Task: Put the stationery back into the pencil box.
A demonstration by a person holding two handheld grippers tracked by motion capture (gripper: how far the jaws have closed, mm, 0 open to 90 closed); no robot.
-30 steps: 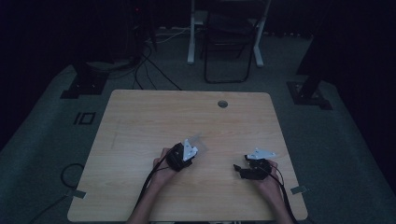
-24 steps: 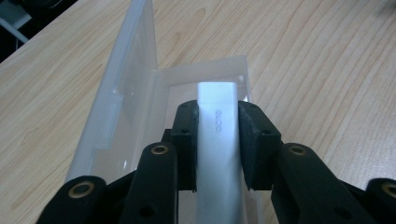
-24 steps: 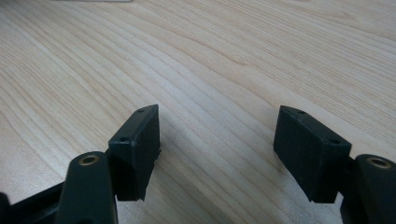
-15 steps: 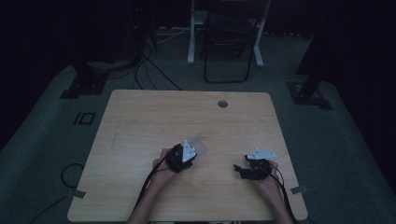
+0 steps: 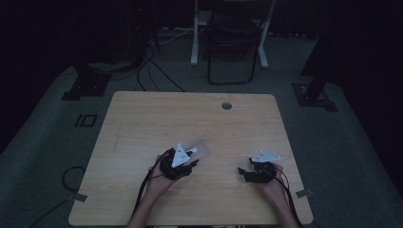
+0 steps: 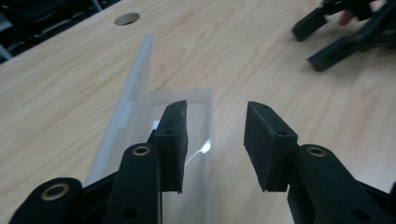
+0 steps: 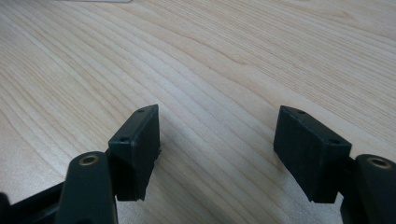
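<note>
Little has changed over the last second: the left gripper (image 5: 186, 161) has crept slightly toward the far side of the worktop (image 5: 142, 123), while the right gripper (image 5: 247, 172) sits where it was.

The room is dim, so from the high view the clear plastic box (image 5: 202, 146) just beyond the left gripper is only a faint pale patch. In the left gripper view the clear plastic box (image 6: 140, 107) is easier to read — an open, see-through case with its lid standing up along one side, its near end hidden behind the left-hand jaw and cut off at the bottom. What lies inside it I cannot make out.

Count: two grippers, one box, one round hole (image 5: 226, 105) near the worktop's far edge. The left gripper (image 6: 215, 135) has its jaws parted a moderate way, one over the box, gripping nothing. The right gripper (image 7: 215, 154) has its jaws spread wide over bare wood — nothing between them.
</note>
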